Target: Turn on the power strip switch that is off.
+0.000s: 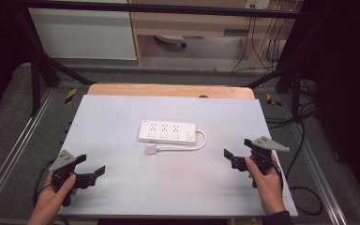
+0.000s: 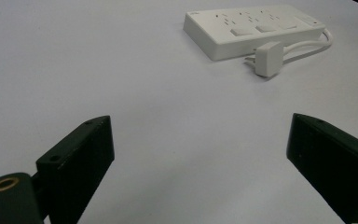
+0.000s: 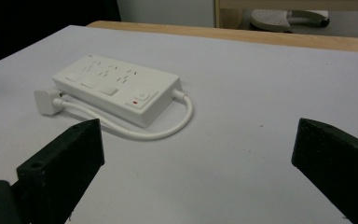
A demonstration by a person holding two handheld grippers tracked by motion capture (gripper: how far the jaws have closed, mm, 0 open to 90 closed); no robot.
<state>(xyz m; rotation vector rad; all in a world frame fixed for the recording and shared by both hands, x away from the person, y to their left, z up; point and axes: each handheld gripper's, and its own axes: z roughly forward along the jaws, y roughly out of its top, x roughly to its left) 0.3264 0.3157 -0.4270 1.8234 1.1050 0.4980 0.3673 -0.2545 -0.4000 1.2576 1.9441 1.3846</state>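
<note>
High view, from left to right: the left gripper [image 1: 90, 165], black with a grey three-cornered plate on top, sits in the person's left hand [image 1: 51, 199] over the near left corner of the pale grey flat surface [image 1: 122, 187]. Its fingers stand wide apart with nothing between them, and they point toward the middle of the surface.

Well apart from it, near the centre and a little toward the far side, lies the white rectangular plastic power strip [image 1: 167, 132], flat, its long side running left to right. It has a row of sockets on top with square switches along the near edge. Its white cord [image 1: 201, 140] leaves the right end, loops round toward the near side and runs back left to the white plug [image 1: 151, 149], which lies on the surface just beside the strip's near edge. Every socket is free.

The right gripper [image 1: 237, 151], of the same make, is held in the right hand [image 1: 267, 183] near the right edge of the surface. Its fingers too are spread wide and hold nothing, aimed left toward the strip.

Bare surface lies between each gripper and the strip. Beyond the far edge runs a light wooden board [image 1: 168, 90], and black frame bars [image 1: 37, 79] stand at both sides.
</note>
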